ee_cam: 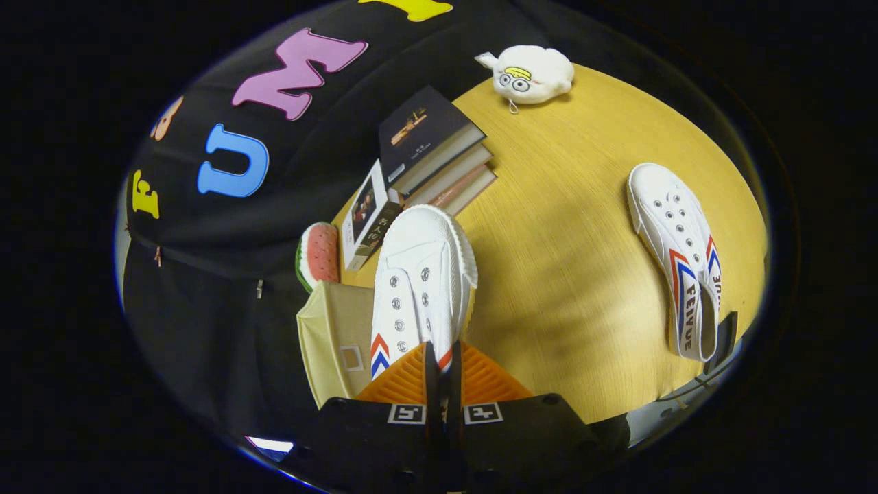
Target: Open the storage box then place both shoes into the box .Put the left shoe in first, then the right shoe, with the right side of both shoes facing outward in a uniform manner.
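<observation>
Tongs (442, 360) clamped on the heel end of one white shoe (420, 281), held up above the counter (569, 295).

The two fingers sit almost together, pinching the rear edge of the shoe, whose toe points away ahead of them, eyelets and a red-and-blue chevron stripe facing the camera. Just beside the held shoe, on its left and lower, is the beige storage box (336, 343). The second white shoe (679, 257) lies well apart to the right on the wooden counter, its striped side up. Beyond the held shoe's toe lies a stack of books (432, 151) with another book (367, 216) leaning at its side, a watermelon-slice toy (319, 255) next to that, and farther off a white plush toy (534, 74).
</observation>
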A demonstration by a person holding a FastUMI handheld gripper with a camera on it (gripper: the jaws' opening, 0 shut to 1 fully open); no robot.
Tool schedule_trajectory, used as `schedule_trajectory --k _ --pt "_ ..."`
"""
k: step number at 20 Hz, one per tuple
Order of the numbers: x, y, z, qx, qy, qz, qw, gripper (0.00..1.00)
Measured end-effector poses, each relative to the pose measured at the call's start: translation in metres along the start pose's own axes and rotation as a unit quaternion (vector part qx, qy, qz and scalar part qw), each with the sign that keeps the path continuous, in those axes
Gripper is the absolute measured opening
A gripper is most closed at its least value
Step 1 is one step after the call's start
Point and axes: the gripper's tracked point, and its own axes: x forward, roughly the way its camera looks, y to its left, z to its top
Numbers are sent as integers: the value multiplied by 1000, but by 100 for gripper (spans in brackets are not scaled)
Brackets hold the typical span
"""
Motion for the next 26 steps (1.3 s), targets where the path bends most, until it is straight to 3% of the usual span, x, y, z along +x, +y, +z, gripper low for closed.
schedule_trajectory --k 9,17,20,26 --pt "-46 117 -9 -14 -30 81 996 5" --pt "19 201 -85 -41 22 119 992 5" --pt "56 215 -115 -68 43 110 991 5" --pt "118 205 -151 -118 81 52 988 5"
